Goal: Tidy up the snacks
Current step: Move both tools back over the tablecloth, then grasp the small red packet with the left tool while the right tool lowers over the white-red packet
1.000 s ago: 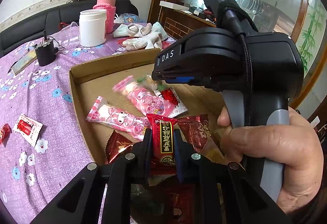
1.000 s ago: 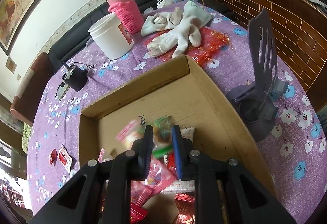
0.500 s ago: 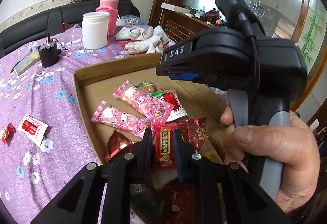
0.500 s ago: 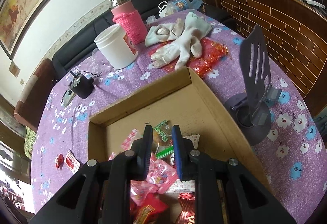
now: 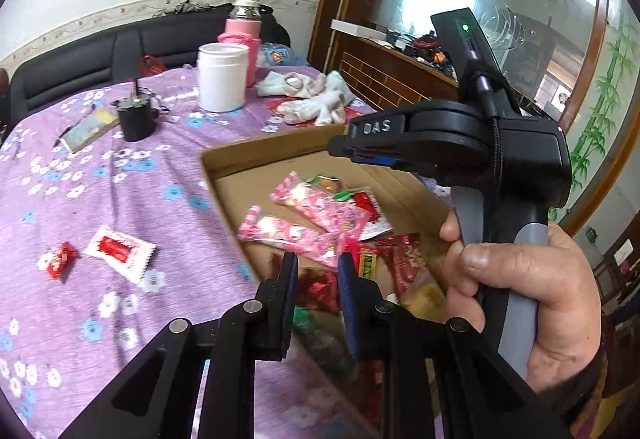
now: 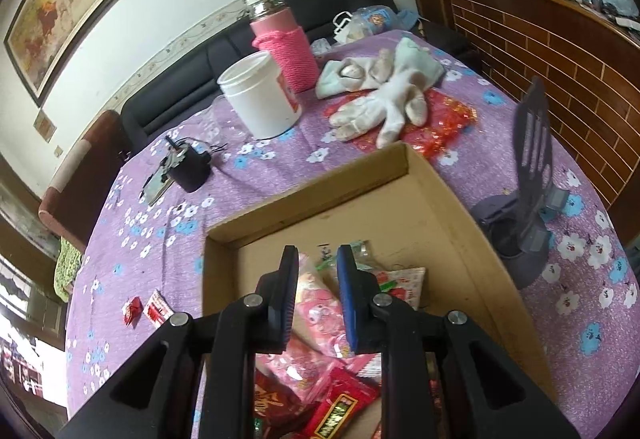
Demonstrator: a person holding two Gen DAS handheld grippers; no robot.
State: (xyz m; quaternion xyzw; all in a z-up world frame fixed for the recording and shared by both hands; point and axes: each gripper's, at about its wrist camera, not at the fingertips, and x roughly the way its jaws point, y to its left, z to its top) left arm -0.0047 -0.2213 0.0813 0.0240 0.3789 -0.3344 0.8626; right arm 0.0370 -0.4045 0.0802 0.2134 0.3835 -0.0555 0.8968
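On purple floral tablecloth [image 6: 256, 191]: cardboard box [image 6: 448, 207] holding pink and red snack packets [image 6: 320, 303].
White jar [image 6: 260, 95] at 11 o'clock; left gripper [image 5: 316, 271], right gripper [image 6: 318, 265] fingers nearly together, empty.

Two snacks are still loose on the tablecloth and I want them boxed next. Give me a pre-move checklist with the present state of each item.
1. left gripper free of any snack: ok, jaws shut with nothing between the pads.
2. right gripper free: ok, shut and free of any packet, above the cardboard box.
3. Targets located: ok, white-and-red packet and small red candy lie on the purple tablecloth, left of the box.
4. Targets apart enough to pick singly: ok, they do not touch.
5. Room in the box: ok, its far half is bare cardboard.
6. Jaws ready to grasp: not ok, both must open first.
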